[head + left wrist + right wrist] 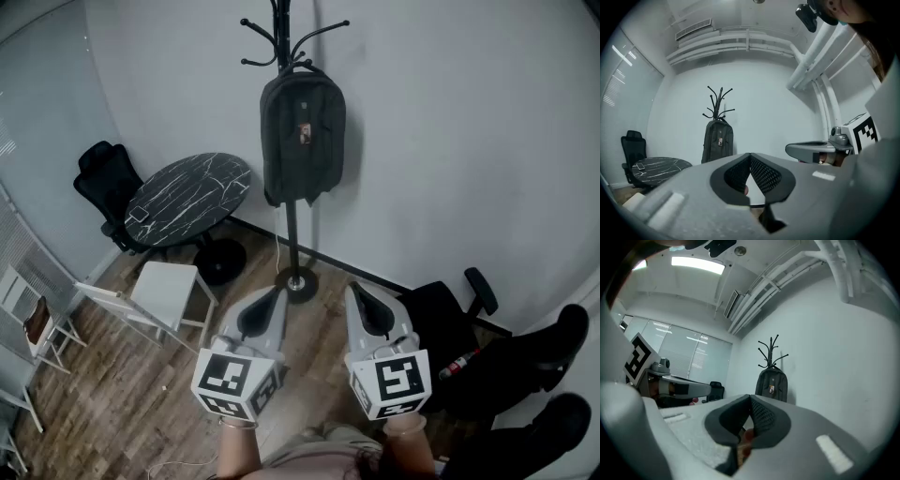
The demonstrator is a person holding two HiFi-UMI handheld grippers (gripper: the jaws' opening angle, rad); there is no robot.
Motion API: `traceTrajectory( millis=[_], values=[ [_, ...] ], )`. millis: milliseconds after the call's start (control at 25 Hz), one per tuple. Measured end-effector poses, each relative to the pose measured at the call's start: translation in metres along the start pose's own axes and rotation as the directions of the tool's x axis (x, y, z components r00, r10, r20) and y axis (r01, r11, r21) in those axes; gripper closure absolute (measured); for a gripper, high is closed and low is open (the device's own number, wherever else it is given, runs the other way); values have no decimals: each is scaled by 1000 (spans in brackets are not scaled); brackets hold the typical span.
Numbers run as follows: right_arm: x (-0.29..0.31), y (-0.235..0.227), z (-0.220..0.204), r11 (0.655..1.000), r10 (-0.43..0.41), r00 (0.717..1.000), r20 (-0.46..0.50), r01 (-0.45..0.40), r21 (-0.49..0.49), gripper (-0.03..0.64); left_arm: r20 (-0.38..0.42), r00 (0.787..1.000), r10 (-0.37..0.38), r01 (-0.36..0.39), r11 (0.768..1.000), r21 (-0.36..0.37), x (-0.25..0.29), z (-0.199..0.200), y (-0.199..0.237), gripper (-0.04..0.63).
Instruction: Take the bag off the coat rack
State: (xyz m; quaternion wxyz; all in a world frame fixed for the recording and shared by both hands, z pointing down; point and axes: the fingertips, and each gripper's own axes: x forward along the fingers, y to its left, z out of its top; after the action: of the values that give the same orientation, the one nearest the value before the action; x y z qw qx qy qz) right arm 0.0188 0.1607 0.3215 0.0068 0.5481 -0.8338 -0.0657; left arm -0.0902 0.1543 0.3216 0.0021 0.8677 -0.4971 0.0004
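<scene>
Pale walls and wood-plank flooring (pixel 141 403) are being shown around a black coat rack (pixel 292 234) that is standing against the far wall. The dark bag (pixel 302 136) is being carried by the rack's upper hooks, apparently by its top loop, and is hanging against the pole, well clear of the floor. The left gripper (pixel 277 292) and the right gripper (pixel 355 289) are being held level, side by side, pointed toward the rack but well apart from it. Both pairs of jaws are being held pressed together, with nothing between them. No part of the task is being judged as done, since the bag is not yet being touched. The whole job is being judged as left: the approach, the opening of the jaws, a hold on the loop or a strap, the lift off the hook, and the carrying away.
</scene>
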Motion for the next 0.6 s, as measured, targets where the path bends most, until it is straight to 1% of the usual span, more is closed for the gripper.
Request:
traceTrajectory(
  millis=[240,520,600],
  values=[
    [1,-18,-7,999,38,999,-4,-38,10,615,-10,1000,-4,5,1000,15,22,-7,-15,586],
    [8,-60,-18,998,51,999,-8,-51,26,615,-42,999,10,-10,1000,21,56,-8,-33,586],
    [10,-67,-20,998,60,998,-9,-60,30,615,-35,999,21,-20,999,29,62,-6,-36,585]
  ],
)
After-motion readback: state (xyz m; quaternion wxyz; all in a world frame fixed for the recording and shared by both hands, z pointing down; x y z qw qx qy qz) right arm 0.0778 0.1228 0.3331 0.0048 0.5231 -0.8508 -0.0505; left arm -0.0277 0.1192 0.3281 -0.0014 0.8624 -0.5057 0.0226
